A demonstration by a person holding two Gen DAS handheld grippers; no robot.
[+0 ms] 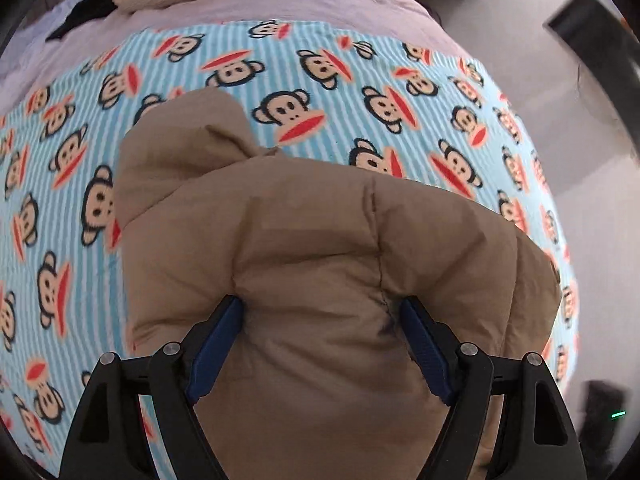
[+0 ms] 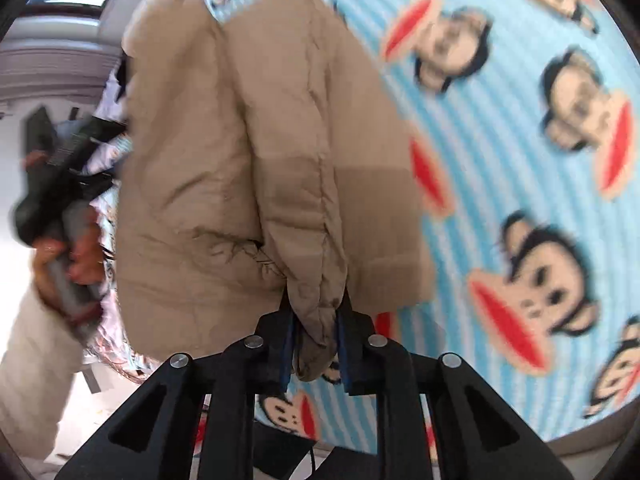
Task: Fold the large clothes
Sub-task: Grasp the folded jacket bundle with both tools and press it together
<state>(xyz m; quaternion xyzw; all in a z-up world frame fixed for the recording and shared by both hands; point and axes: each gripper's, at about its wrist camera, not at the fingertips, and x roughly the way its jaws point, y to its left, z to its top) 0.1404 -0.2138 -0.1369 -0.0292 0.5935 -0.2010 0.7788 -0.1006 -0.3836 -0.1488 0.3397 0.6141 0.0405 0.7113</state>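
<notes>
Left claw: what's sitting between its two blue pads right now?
A bulging fold of the tan puffer jacket fills the gap between the left claw's blue pads, seen in the left wrist view.

The left gripper (image 1: 322, 308) has its blue-padded fingers (image 1: 216, 344) spread wide, a thick fold of the jacket (image 1: 320, 240) bulging between them and touching both pads. The right gripper (image 2: 316, 320) has its fingers nearly together, pinching a thin bunched edge of the jacket. In the right wrist view the person's left hand (image 2: 64, 256) grips its tool's handle, sleeve below.
</notes>
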